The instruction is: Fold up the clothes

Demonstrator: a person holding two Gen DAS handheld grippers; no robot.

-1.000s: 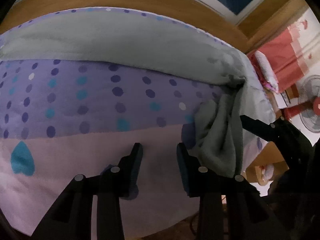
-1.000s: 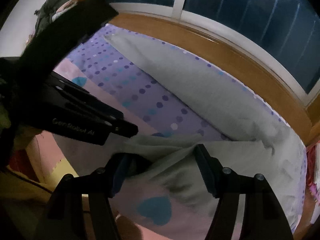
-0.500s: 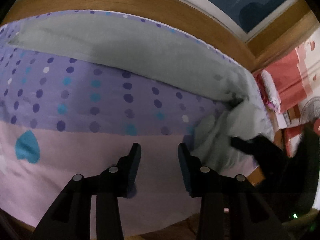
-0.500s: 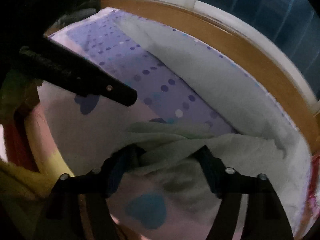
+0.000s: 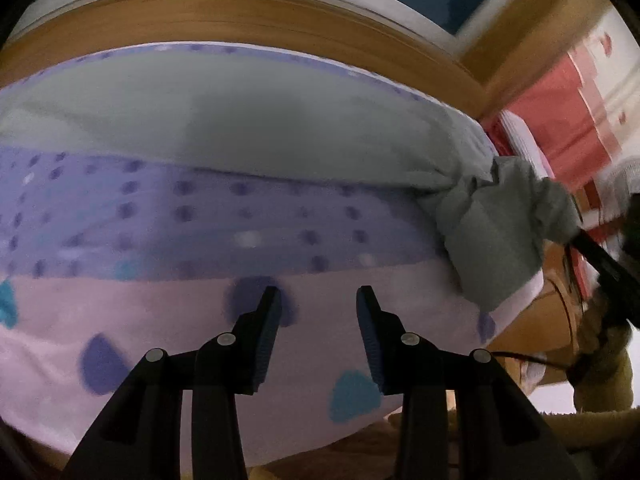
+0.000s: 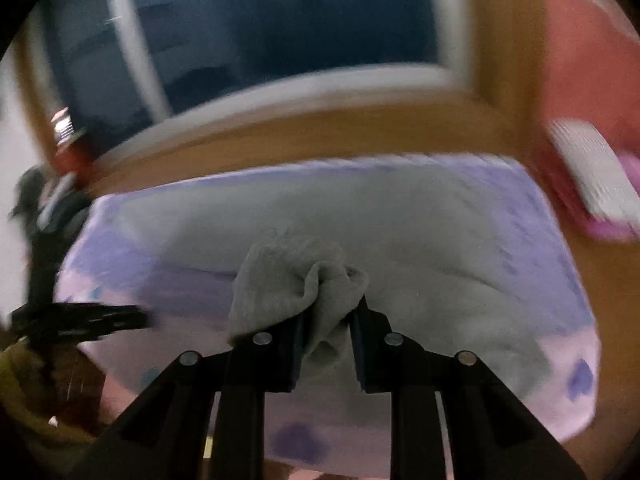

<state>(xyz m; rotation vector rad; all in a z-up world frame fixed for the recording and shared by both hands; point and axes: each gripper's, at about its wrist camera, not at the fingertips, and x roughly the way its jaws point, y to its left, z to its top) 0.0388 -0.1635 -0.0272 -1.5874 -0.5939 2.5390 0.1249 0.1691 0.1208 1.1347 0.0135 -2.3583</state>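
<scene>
A grey garment [image 5: 248, 120] lies spread along the far side of the bed. Its near right end is bunched up [image 5: 492, 236]. My right gripper [image 6: 330, 312] is shut on that bunched grey cloth [image 6: 296, 276] and lifts it above the bed. In the left wrist view the right gripper [image 5: 600, 260] shows at the right edge with the cloth hanging from it. My left gripper [image 5: 318, 304] is open and empty, over the pink part of the sheet near the front edge. It shows in the right wrist view [image 6: 84, 318] at the left.
The bed sheet [image 5: 200, 220] is purple with dots and pink with hearts. A wooden window ledge [image 5: 240, 20] runs behind the bed. A red curtain [image 5: 560, 92] and pillow [image 6: 592, 176] are at the right. The bed's front edge drops to the floor.
My right gripper has closed on the garment's bunched end, lifted it and swung to face the window. My left gripper has stayed open and shifted a little over the sheet.
</scene>
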